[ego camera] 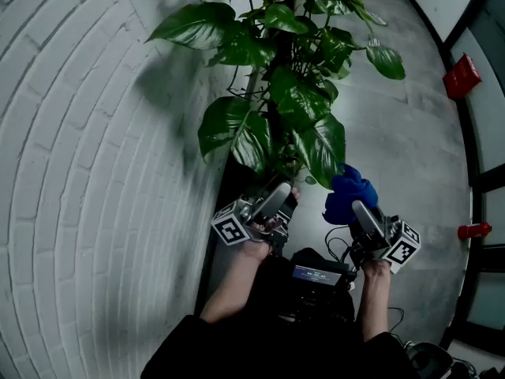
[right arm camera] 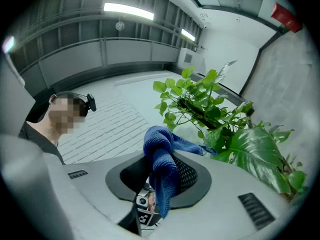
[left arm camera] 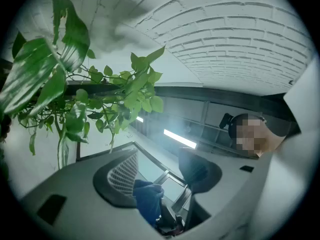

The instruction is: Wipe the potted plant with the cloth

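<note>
Wiping looks barely begun, we judge: right gripper [ego camera: 361, 210] clamps the cloth [ego camera: 348, 192] beside the plant [ego camera: 278, 93] at mid-frame; left gripper [ego camera: 279, 196] gapes empty.

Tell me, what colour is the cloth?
Blue; the cloth shows best in the right gripper view.

Black sleeves [ego camera: 189, 342], grey left hand-held gripper [ego camera: 278, 198] and right hand-held gripper [ego camera: 361, 209], white marker cubes [ego camera: 231, 228] with black squares, black cables [ego camera: 338, 249]

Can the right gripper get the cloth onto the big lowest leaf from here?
Probably yes: the right gripper holds the cloth just beside that leaf, with nothing visible between them.
</note>
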Demonstrator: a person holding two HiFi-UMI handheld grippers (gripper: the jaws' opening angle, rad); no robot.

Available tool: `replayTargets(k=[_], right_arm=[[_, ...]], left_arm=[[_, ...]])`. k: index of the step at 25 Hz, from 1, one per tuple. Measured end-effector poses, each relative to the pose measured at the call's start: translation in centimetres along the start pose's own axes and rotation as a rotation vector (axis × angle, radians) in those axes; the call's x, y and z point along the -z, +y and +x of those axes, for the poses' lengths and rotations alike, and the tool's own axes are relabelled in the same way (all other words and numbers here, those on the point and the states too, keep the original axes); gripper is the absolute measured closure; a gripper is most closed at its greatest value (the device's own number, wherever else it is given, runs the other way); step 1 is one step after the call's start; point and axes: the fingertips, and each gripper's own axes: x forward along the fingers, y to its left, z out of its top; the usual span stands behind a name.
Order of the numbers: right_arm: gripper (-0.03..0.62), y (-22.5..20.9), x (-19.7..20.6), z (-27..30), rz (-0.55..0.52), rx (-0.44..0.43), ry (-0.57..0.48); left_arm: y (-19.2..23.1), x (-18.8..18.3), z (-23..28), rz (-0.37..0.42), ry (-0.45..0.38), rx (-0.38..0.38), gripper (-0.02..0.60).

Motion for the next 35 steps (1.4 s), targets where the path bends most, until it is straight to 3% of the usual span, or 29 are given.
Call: replayTargets(k=[6, 16, 19, 21, 26, 30, 35], right_arm=[[0.477, 0.6, -2.6, 3.9, -0.048, -0.102, 0.033], [0.477, -1.4, -11.4, 11.9, -0.102, -0.384, 0.038], [0.477, -2.5, -15.2, 14.3, -0.147, -0.441, 0.028], [0.477, -3.2, -17.7, 15.6, -0.179, -0.453, 0.02], [0.477, -3.6, -23.7, 18.6, -0.334, -0.419, 0.0], [0.477, -2.7, -26.1, 21.9, -0.465, -0.38, 0.017], [0.477, -1.5, -27.2, 25.6, -0.547, -0.362, 0.026]], left_arm=[[-0.5, -3.1, 2.0, 0.076, -0.008, 0.006, 0.325], [-0.9, -9.0, 11.3, 0.351, -0.04, 0.013, 0.325], [-0.5, -10.1, 15.1, 0.438, -0.05, 0.004, 0.297], [0.3, -10.5, 17.4, 0.459, -0.065, -0.015, 0.226], [2.5, -11.5, 21.4, 0.473, -0.119, -0.056, 0.146], [4.8, -13.3, 22.8, 0.489, -0.167, -0.133, 0.127], [6.8, -16.5, 23.1, 0.474, -0.23, -0.179, 0.127]])
